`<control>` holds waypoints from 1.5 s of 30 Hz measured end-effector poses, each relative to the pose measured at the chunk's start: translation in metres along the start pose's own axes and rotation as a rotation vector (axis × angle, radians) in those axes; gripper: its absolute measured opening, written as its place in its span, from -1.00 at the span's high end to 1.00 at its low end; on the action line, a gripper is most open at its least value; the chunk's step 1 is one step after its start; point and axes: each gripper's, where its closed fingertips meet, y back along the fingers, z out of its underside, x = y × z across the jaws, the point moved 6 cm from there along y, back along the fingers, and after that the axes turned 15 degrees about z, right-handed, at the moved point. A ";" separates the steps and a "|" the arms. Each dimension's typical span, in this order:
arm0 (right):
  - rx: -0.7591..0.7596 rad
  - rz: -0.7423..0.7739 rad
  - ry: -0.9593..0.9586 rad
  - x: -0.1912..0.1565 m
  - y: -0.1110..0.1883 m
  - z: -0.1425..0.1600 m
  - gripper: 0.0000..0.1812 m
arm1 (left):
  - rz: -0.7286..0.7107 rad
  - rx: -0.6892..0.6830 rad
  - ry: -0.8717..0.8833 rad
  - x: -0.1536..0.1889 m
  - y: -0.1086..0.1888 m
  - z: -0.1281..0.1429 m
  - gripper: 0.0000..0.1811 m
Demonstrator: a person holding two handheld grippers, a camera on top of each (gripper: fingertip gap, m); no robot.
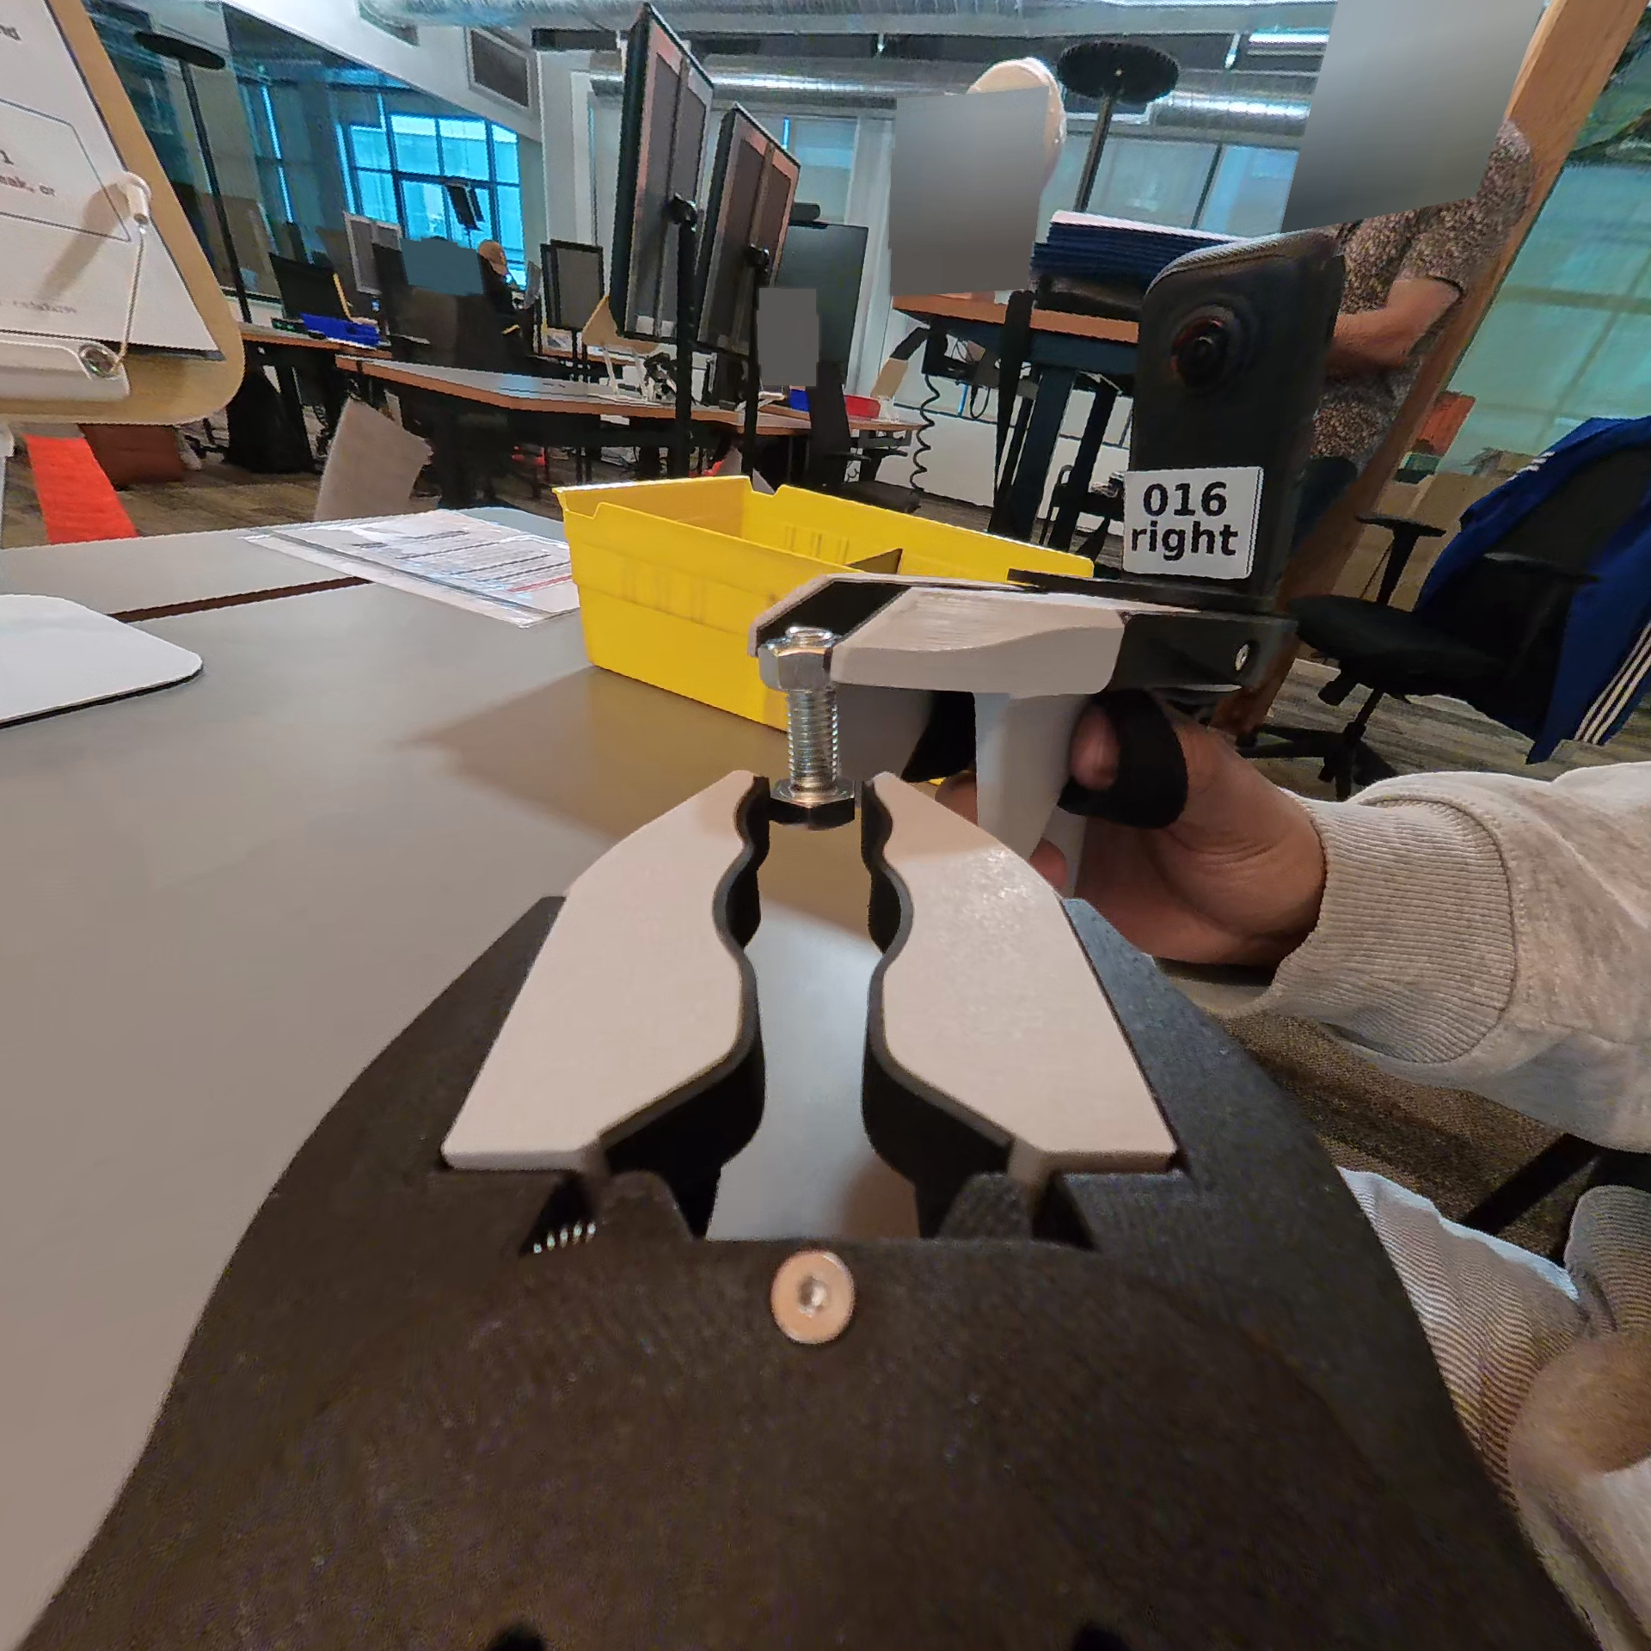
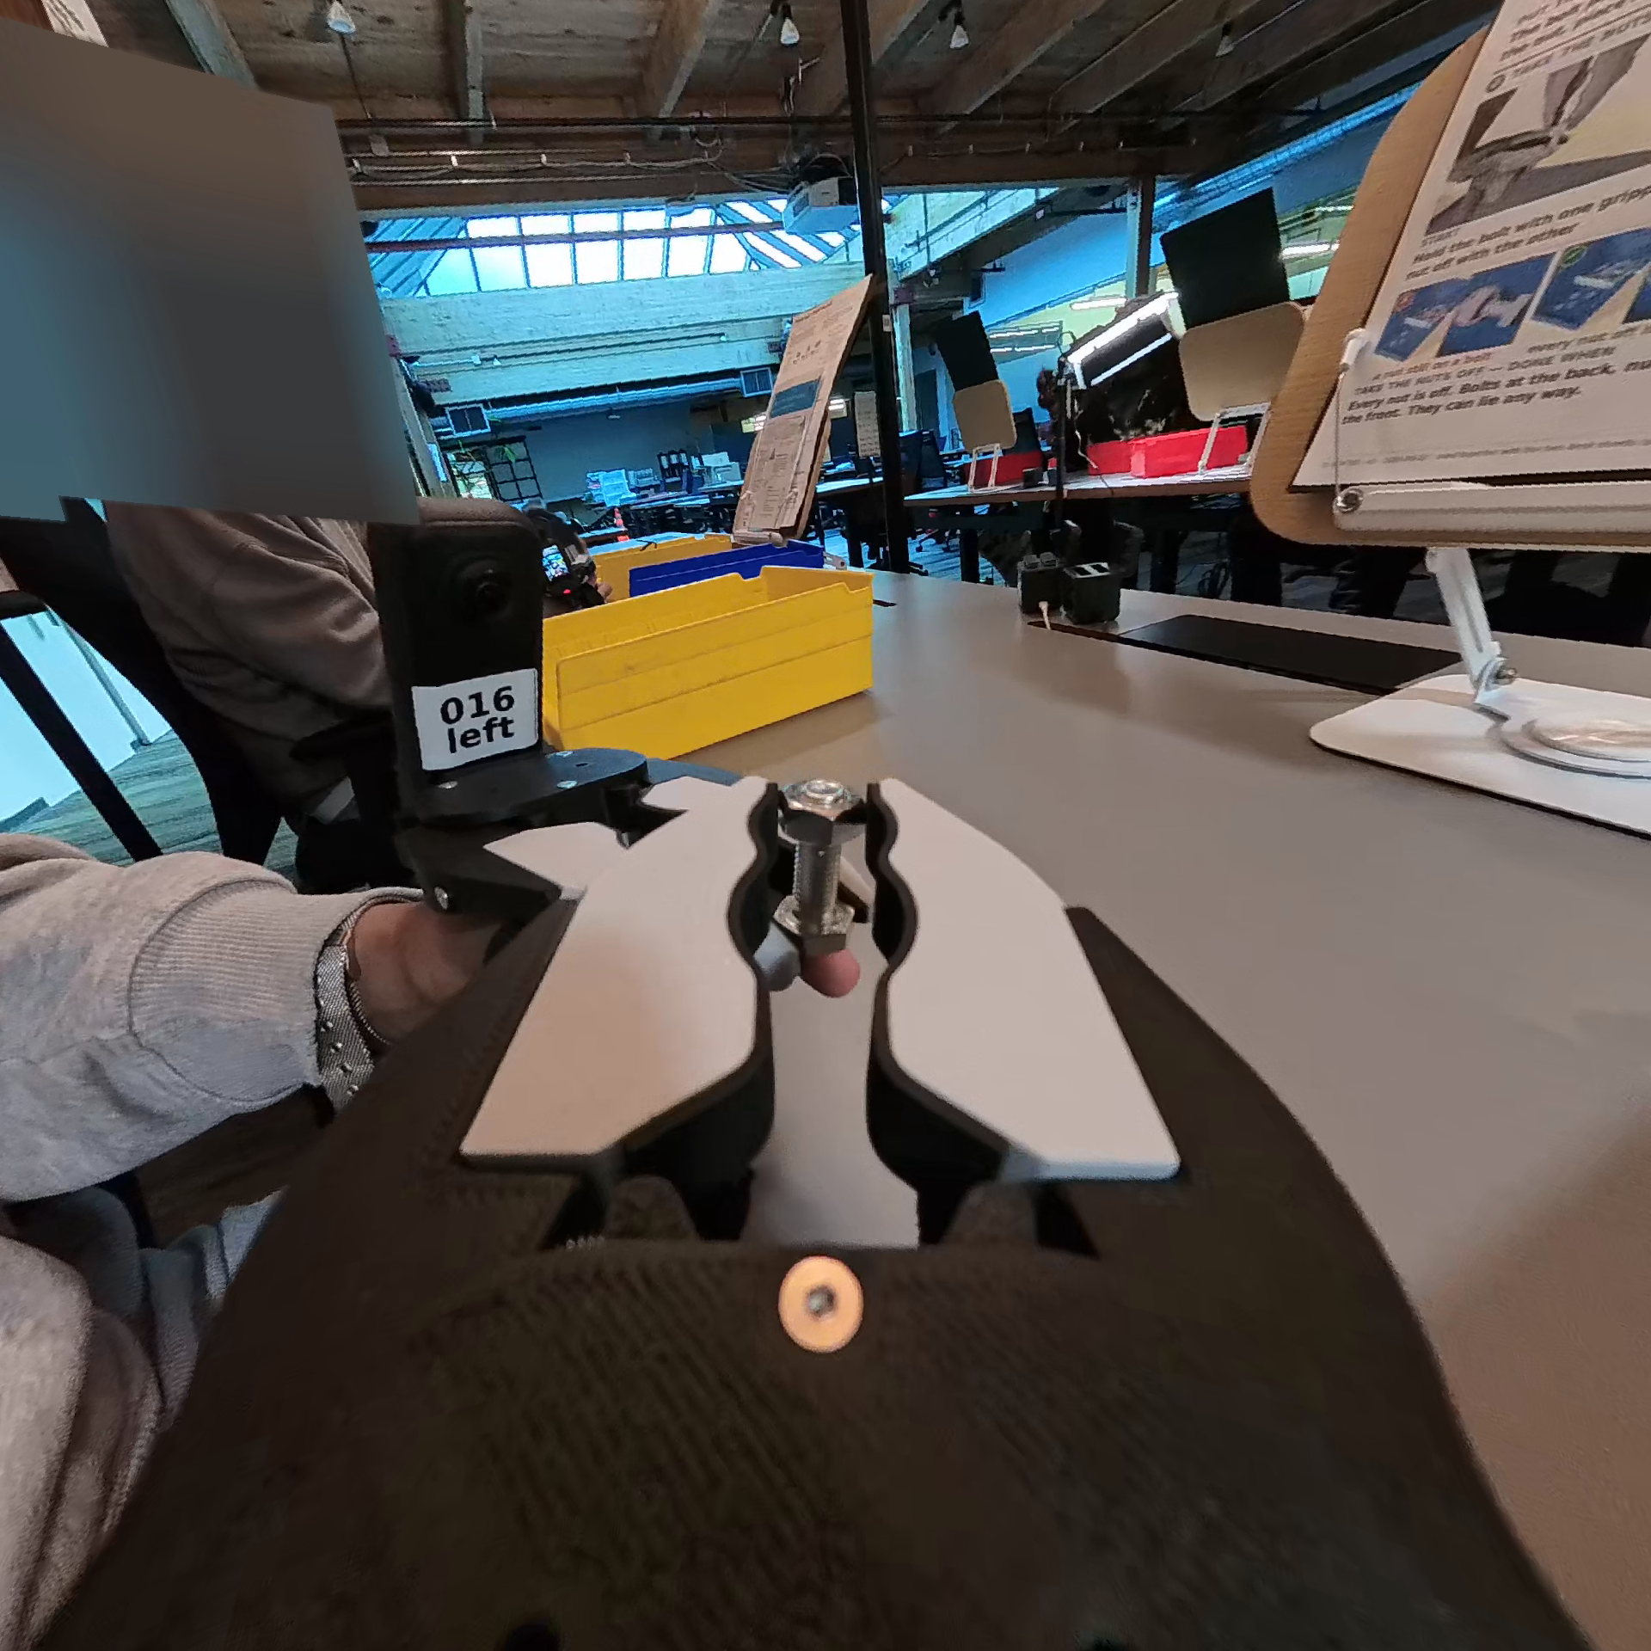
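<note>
Right gripper [image 2: 820, 808] clamps bolt [image 1: 811, 725] head; left gripper [image 1: 811, 795] clamps its nut [image 1: 811, 793], near yellow bin [image 1: 715, 581]

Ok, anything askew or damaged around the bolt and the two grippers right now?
Nothing stands out. The bolt stands upright, its head clamped in the right gripper and its nut held at the tips of the left gripper. The yellow bin sits flat on the table.
</note>
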 end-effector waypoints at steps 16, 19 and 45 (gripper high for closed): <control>0.010 -0.026 -0.010 -0.002 0.001 -0.002 0.80 | -0.003 -0.008 -0.010 0.000 -0.001 0.000 0.80; 0.014 -0.033 -0.019 -0.002 0.001 -0.002 0.80 | -0.008 -0.009 -0.023 0.001 0.000 0.000 0.80; 0.023 -0.015 -0.125 0.007 0.003 -0.003 0.79 | -0.022 0.052 -0.006 -0.002 0.004 -0.004 0.80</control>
